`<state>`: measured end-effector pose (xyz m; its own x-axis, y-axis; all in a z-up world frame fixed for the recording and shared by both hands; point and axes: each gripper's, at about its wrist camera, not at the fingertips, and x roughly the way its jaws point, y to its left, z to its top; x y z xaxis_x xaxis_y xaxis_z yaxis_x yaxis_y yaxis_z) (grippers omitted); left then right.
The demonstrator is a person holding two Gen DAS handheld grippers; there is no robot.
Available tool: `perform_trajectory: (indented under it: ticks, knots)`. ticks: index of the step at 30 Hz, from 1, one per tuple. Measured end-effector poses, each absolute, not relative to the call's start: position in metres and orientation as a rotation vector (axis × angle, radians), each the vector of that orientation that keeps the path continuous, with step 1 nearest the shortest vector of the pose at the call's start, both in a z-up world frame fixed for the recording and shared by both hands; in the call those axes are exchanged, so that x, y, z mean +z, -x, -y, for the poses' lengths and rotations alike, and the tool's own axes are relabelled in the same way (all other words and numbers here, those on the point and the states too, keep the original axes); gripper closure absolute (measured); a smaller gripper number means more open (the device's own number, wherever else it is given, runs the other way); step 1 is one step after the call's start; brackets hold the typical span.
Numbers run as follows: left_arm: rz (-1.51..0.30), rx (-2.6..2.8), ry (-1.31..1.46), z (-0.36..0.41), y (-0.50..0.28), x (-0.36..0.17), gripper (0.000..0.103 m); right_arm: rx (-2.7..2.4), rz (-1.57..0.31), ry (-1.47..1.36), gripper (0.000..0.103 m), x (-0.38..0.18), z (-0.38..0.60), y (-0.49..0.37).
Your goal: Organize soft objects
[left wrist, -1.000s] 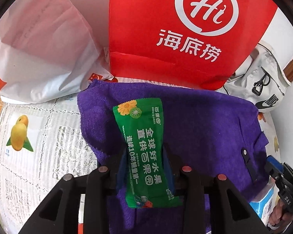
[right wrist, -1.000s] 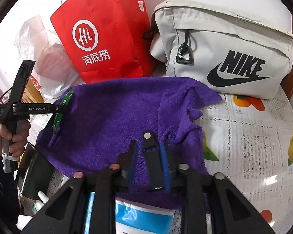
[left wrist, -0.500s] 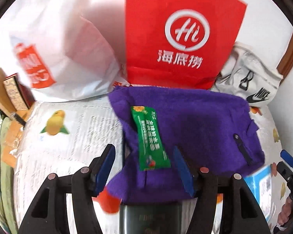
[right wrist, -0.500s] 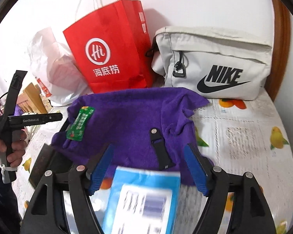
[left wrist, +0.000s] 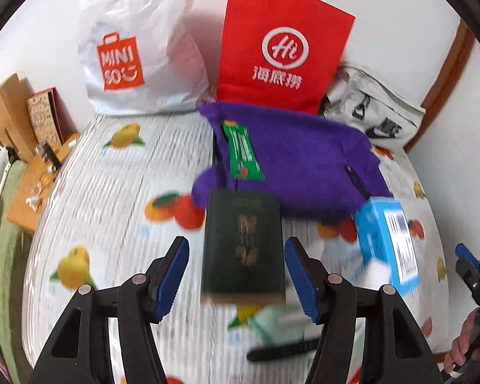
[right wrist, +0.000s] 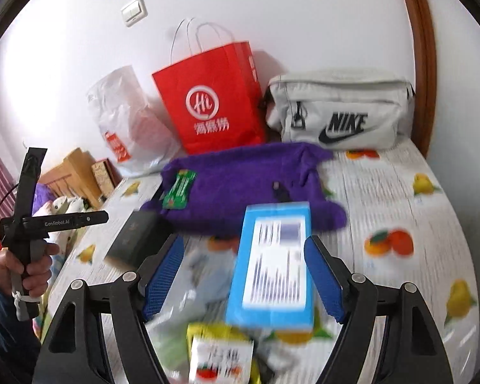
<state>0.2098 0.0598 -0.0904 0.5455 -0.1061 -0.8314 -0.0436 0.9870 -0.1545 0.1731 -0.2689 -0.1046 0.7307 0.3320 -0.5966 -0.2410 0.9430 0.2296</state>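
- Both our tongs, left (left wrist: 236,275) and right (right wrist: 244,275), have just spread and hold nothing.
- We have pulled back from the purple towel (left wrist: 291,156), mid-frame on the tabletop (left wrist: 112,172), with the green packet (left wrist: 243,153) and black clip (right wrist: 280,190) left on it.
- Behind it, the red bag (left wrist: 281,51), white bag (left wrist: 134,48) and grey pouch (right wrist: 339,108) hide their contents.

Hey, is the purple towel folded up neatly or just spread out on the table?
Spread out, not neatly folded: the purple towel lies loosely across the table, edges rumpled, a green packet on it.
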Motion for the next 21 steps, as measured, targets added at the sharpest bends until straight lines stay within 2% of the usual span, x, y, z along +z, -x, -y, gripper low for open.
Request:
perform_trajectory:
  ticks: [10, 21]
  knots:
    - [-0.999, -0.071, 0.187, -0.051, -0.147, -0.109, 0.043, 0.383, -0.768, -0.102, 0.026, -0.15, 0.259, -0.112]
    - [-1.018, -0.084, 0.142, -0.034, -0.126, -0.137, 0.043, 0.447, -0.869, -0.156, 0.027, -0.199, 0.247, -0.116]
